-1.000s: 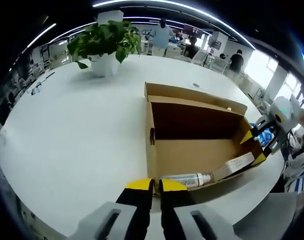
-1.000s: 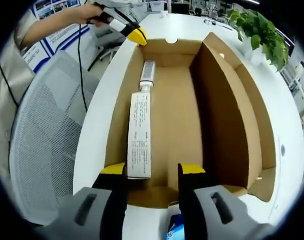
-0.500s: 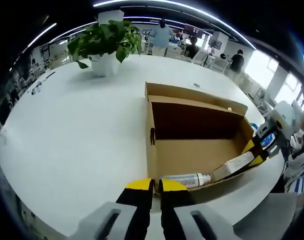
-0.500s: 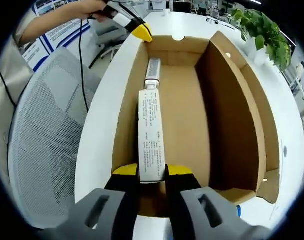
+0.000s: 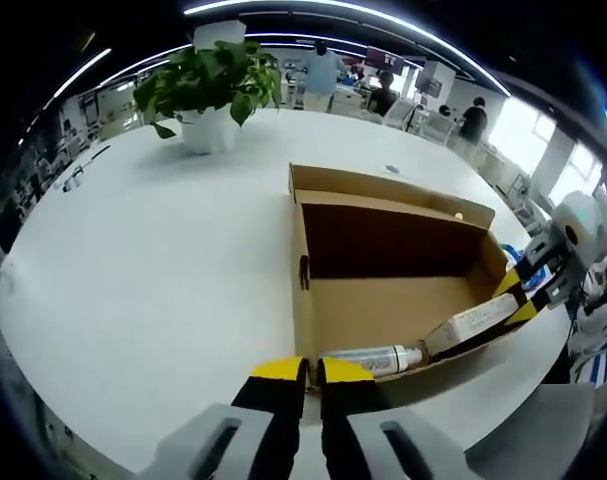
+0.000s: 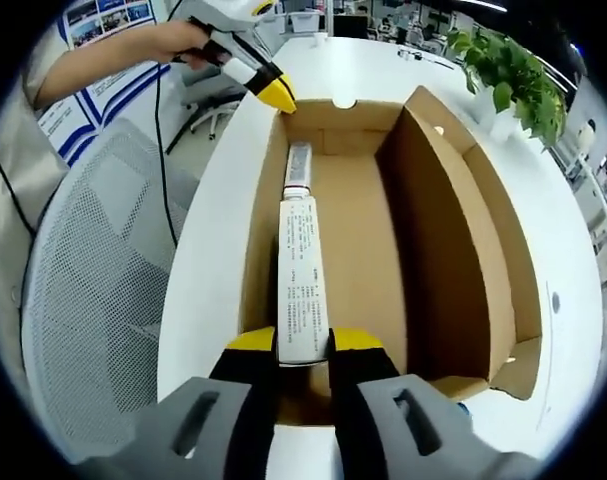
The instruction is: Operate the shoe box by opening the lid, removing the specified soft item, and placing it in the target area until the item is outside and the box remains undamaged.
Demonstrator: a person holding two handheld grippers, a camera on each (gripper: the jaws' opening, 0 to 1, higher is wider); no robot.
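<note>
Yellow-tipped jaws of the right gripper [image 6: 303, 342] are clamped on the near end of a long white tube [image 6: 301, 280], which lies lengthwise along the floor of the open cardboard box [image 6: 453, 250] and points toward 12 o'clock in the right gripper view. Beyond the tube's far end, toward 12 o'clock, its grey cap end [image 6: 297, 166] lies against the box's left wall. At 11 o'clock from the jaws, the left gripper [image 6: 270, 92] rests its yellow tip at the far corner of the box, held by a person's hand [image 6: 180, 38]. A grey mesh chair [image 6: 93, 290] sits at 9 o'clock beside the white table [image 6: 208, 270], and a potted plant [image 6: 508, 75] stands at 1 o'clock on the far end of the table.

In the left gripper view, the left gripper [image 5: 302, 372] has its jaws pressed together with nothing between them, just outside the near wall of the box [image 5: 383, 250]. The tube [image 5: 423, 345] lies inside along that wall, at 2 o'clock from the jaws, its far end raised and gripped by the right gripper [image 5: 518, 296] at 3 o'clock. The plant [image 5: 211, 85] stands at 11 o'clock on the table [image 5: 143, 260], well apart from the box, with people [image 5: 321, 70] standing in the room beyond at 12 o'clock
</note>
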